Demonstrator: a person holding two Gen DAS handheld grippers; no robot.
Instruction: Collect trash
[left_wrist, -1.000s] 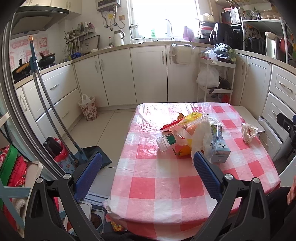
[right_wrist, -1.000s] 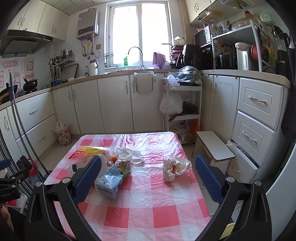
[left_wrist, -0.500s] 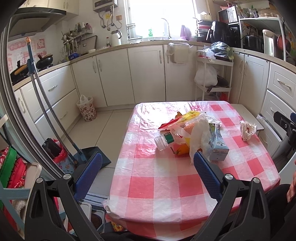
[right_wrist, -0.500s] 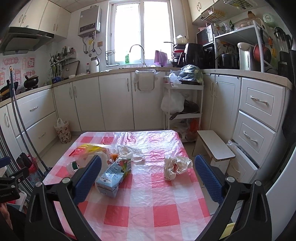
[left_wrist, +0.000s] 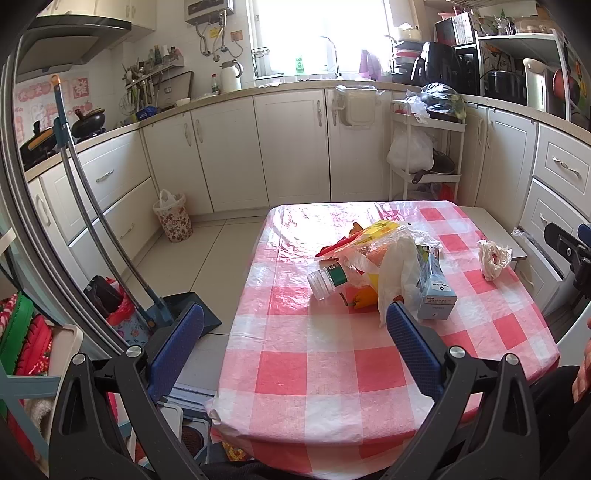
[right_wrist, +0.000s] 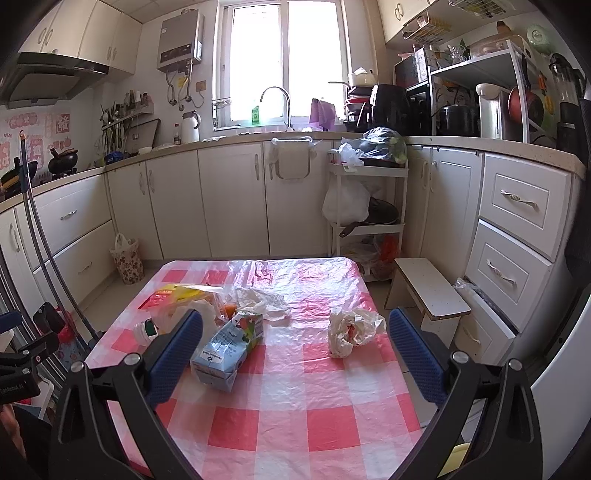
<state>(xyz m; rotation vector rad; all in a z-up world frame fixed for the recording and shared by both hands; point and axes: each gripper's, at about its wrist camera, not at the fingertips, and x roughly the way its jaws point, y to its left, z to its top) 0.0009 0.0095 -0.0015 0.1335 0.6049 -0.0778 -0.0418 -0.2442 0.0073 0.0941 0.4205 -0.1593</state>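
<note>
Trash lies on the checked desk (left_wrist: 332, 369): from the left wrist, a bottle (left_wrist: 327, 282), plastic bag (left_wrist: 399, 273) and carton (left_wrist: 434, 291) bunch together, crumpled paper (left_wrist: 493, 258) well right of the carton; left claw (left_wrist: 293, 339) spread, empty. From the right wrist, carton (right_wrist: 227, 349) left, paper (right_wrist: 351, 330) right, right claw (right_wrist: 295, 349) spread above the desk.

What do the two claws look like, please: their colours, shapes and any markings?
Both look alike. The left claw and the right claw each have two black angular arms with round silver bolts, ending in blue fingers with a fine dotted texture. No cables or markings are visible on them.
</note>
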